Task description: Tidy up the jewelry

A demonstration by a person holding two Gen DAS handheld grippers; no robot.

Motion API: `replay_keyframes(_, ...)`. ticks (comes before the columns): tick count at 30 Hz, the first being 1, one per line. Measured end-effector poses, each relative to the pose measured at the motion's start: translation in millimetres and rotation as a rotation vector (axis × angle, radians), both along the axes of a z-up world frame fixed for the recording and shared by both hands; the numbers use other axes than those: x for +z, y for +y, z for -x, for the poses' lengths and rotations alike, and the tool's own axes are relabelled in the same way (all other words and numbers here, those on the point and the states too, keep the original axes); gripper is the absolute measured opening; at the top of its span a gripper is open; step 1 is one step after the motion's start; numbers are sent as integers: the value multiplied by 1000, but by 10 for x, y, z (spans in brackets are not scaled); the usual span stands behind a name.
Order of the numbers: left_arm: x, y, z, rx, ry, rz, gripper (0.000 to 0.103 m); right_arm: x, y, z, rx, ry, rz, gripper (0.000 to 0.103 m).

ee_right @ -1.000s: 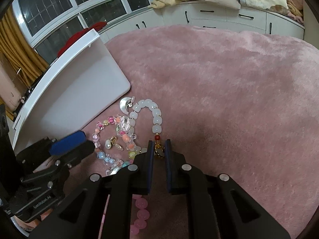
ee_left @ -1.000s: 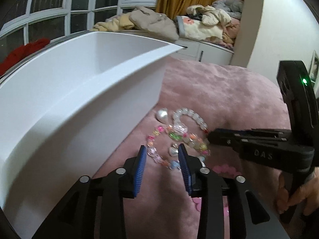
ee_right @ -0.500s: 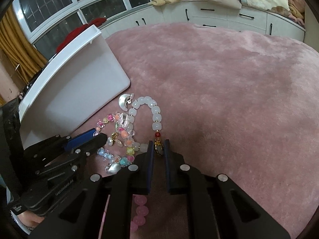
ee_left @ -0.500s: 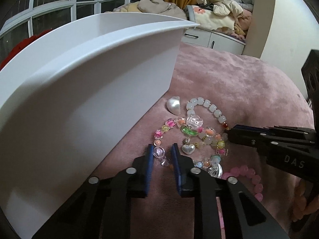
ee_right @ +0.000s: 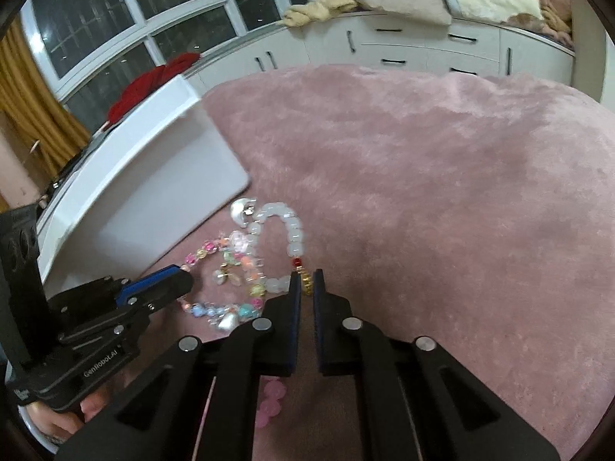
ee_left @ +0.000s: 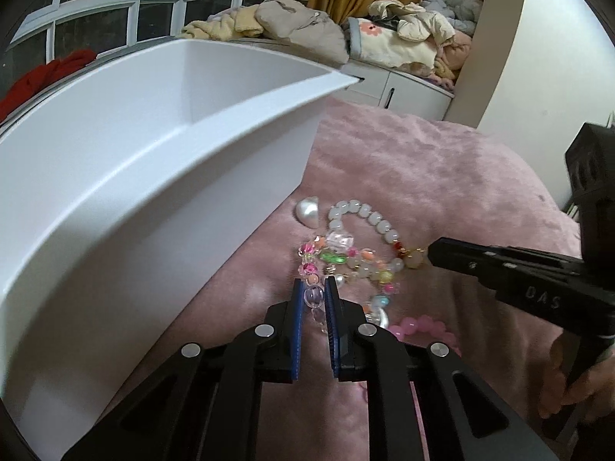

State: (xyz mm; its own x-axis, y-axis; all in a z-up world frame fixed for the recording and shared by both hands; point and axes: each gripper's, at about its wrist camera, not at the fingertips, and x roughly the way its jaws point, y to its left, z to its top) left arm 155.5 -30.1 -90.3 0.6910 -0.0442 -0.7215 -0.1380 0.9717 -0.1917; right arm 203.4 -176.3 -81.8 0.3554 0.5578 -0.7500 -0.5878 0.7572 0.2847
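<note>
A tangle of jewelry is laid on the plush pink blanket (ee_right: 442, 192), just beside the outer wall of the open white plastic box (ee_left: 134, 176). No piece is seen inside the box.

The left gripper (ee_left: 312, 292) is clenched on the multicoloured bracelet of clear and pastel beads (ee_left: 346, 261); a pale violet bead is pinched between the blue pads (ee_left: 295, 307). The grip is taken at the strand's near edge, probably so it can be peeled away from its neighbours.

The right gripper (ee_right: 306, 288) is closed on the bracelet of milky white round beads (ee_right: 290, 226), at the small gold and red charm end. That thin end is likely chosen because the fat beads would slip.

The two strands are overlapped, so opposite holds are judged a means of separating them. A pearly half-moon ornament (ee_left: 307, 211) is left untouched near the box corner. A pink bead strand (ee_left: 419, 324) is partly hidden under the grippers.

Snagging between strands is the likely risk when either is lifted.
</note>
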Motion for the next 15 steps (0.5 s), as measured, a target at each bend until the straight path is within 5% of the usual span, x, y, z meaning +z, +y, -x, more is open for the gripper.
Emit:
replay_keyframes(6, 203, 1, 114, -20, -35, 5, 16, -44, 100, -2, 1, -23, 39, 11)
replay_keyframes(9, 286, 16, 166, -30, -50, -3, 16, -123, 118, -30, 0, -9, 47, 33)
replay_keyframes(15, 360, 34, 215, -39, -56, -19, 16, -201, 165, -60, 8, -14, 49, 29)
